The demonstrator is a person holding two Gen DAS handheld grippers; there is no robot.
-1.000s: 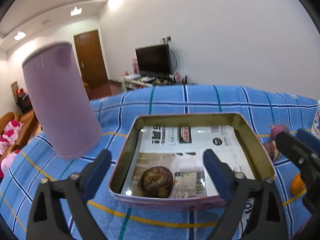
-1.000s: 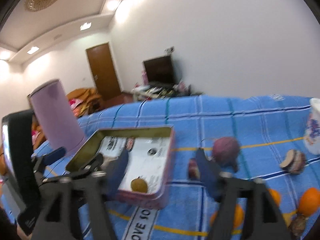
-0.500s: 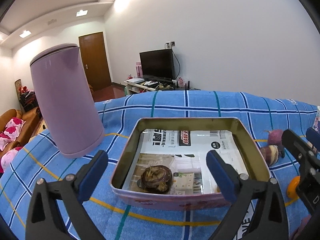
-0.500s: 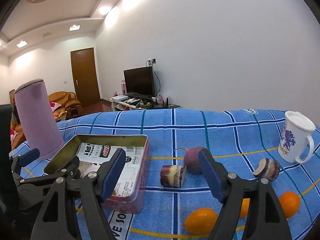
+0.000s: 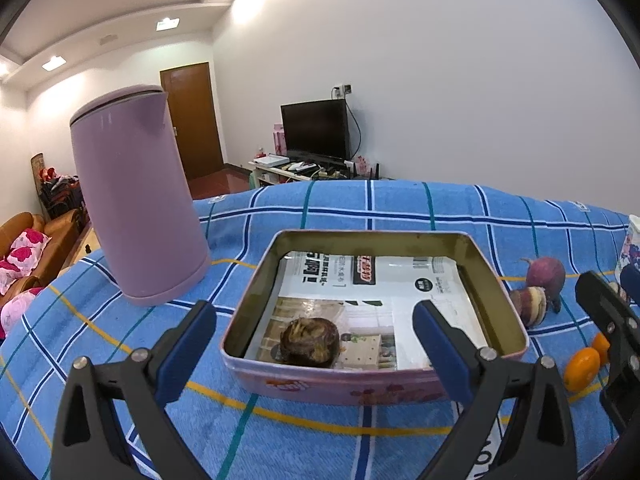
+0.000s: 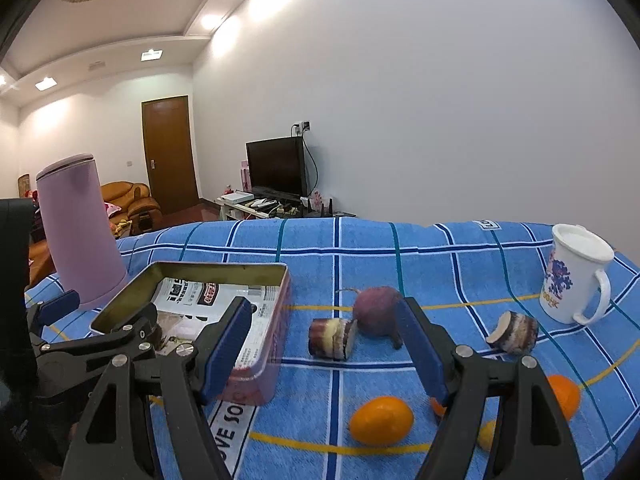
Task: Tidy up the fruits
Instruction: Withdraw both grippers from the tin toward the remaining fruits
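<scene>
Item: right tongs (image 6: 324, 344), held wide and empty above the blue checked cloth (image 6: 440, 264) on the table, aimed at the cut purple-skinned piece (image 6: 332, 338) lying just beside the whole purple root (image 6: 378, 310).

Item: left tongs (image 5: 314, 330), likewise wide and empty, poised at the near wall of the pink tin (image 5: 340, 382); one dark brown piece (image 5: 310, 340) is seen inside, resting on the printed paper lining (image 5: 400, 280).

Step in hand (judged): the next fruit is to be collected by the right tongs for the tin. The cut piece is best straddled across its rounded skin, not its flat pale ends, and closed on only once both pads are level with its middle. The root touching it from behind is to be left undisturbed. The tin's right wall stands near, so a lift clear of the rim is advised before any crossing.

Appearance of the remaining stock: a second cut piece (image 6: 514, 332), banded purple with a pale face, lies near the white mug (image 6: 576, 276); smooth orange fruits (image 6: 380, 420) lie nearest the camera (likely to roll). A lilac kettle (image 5: 136, 196) stands left of the tin.
</scene>
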